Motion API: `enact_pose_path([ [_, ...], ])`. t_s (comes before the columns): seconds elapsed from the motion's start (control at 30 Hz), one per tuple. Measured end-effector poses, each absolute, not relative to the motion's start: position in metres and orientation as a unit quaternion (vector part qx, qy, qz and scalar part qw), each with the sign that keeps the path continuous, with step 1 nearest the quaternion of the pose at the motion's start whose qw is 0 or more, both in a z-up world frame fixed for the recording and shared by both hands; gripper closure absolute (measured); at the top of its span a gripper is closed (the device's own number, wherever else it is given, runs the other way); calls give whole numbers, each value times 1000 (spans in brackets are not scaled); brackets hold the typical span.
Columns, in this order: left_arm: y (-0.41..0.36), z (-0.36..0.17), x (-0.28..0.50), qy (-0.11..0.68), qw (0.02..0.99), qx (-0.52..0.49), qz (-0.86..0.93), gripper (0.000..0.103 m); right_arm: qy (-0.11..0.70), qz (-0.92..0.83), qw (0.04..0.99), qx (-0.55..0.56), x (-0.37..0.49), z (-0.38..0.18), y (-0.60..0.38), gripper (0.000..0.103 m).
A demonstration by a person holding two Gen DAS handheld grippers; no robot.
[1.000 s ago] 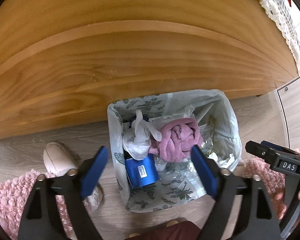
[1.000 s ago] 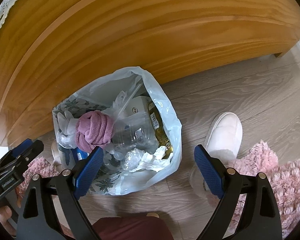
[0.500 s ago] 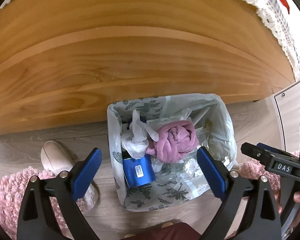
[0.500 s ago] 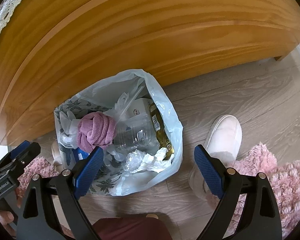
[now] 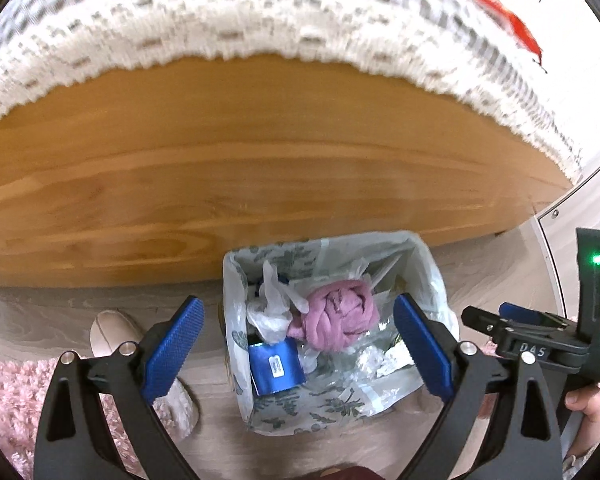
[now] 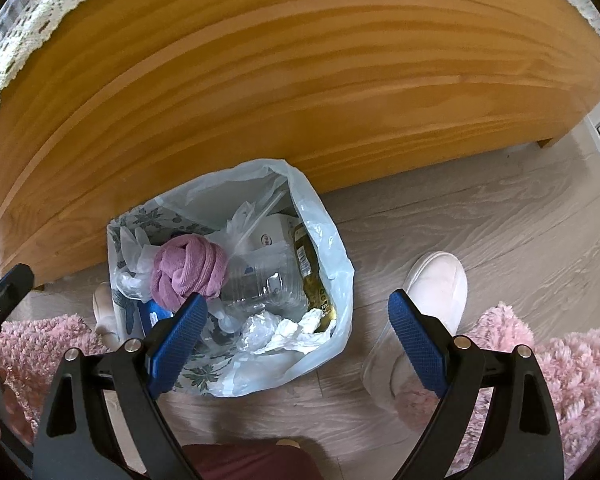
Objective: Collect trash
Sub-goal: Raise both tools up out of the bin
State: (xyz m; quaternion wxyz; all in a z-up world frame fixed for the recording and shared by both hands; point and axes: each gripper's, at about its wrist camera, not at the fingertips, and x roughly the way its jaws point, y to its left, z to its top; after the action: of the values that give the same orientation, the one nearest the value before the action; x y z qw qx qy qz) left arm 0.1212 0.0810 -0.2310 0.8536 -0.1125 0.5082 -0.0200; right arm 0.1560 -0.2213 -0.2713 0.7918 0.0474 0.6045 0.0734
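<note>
Bed frame (image 6: pixel 300 92): the big wooden side board fills the top of both views; the bag is parked right against its foot, likely so it stands propped and out of the walkway.
Bed cover (image 5: pixel 260 20): lace-edged cloth hangs over the board; blurred in the left view, and a red patch at the far corner is too smeared to name.
Floor (image 6: pixel 480 216): pale wood planks carry everything.
Pink rug (image 6: pixel 572 364): fluffy, just beside the bag, cut off at both lower edges.
Trash bag (image 5: pixel 432 280): on the floor between slippers, mouth gaping upward so items can drop straight in; already well filled.
Slipper (image 6: pixel 436 292): a foot's, just right of the bag; its pair is half hidden behind the bag.
Purple cloth (image 5: pixel 340 320): knotted bundle riding on top of the heap.
Clear bottle (image 6: pixel 260 276): lying beside the bundle; what sits beneath is hidden.
Blue box (image 5: pixel 276 364): wedged at the near wall.
Left tool (image 5: pixel 296 348): spread wide, carrying nothing, above the bag.
Right tool (image 6: pixel 296 340): spread wide too, nothing between its pads.
</note>
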Motion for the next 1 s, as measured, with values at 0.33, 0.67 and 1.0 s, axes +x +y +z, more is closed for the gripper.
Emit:
enact_pose_path([
  [0.33, 71, -191, 106, 445, 892, -70, -26, 11, 573, 67, 816, 39, 148, -250, -226, 15],
  [0.67, 68, -147, 97, 392, 917, -63, -33, 10, 509, 68, 858, 32, 142, -209, -230, 9],
  [1.0, 68, -111, 93, 347, 936, -49, -36, 7, 434, 88, 897, 14, 132, -163, -229, 8],
])
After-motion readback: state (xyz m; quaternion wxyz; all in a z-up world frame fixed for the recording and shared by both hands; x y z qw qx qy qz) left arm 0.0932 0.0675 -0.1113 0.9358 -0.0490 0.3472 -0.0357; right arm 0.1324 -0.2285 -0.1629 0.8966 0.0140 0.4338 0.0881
